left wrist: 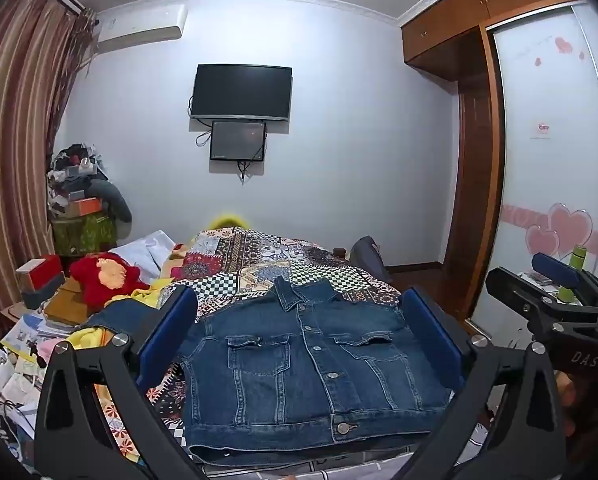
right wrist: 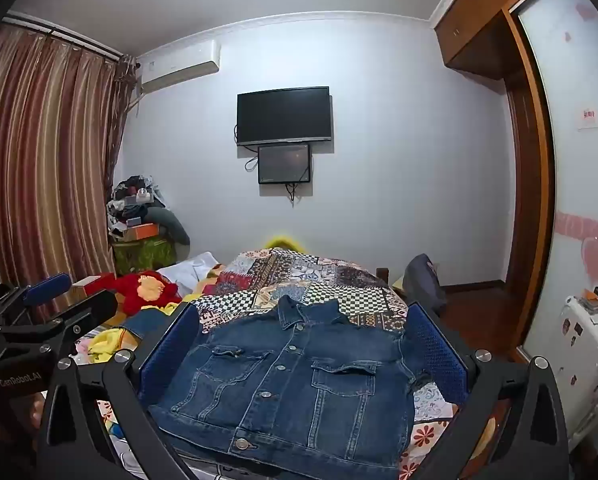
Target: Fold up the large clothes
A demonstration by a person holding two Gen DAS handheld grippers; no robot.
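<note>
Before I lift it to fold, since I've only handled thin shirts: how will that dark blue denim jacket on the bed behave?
The dark blue denim jacket would probably sag rather than hold its shape, since it lies flat on the patchwork bedspread. Thick seams, pockets and metal buttons suggest it's heavier than a shirt. The coarse weave likely won't slip.

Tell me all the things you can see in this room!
denim jacket: one, dark blue, buttoned, lying flat on the bed's near end
patchwork bedspread: one, many colours, covering the bed
red plush toy: one, red and orange, left of the bed
television: one, black, on the far wall
small screen: one, black, just under the television
air conditioner: one, white, high on the wall
curtain: one, striped brown, left
wardrobe: one, brown wood, right
left gripper: black with blue pads, open
right gripper: same, open
</note>
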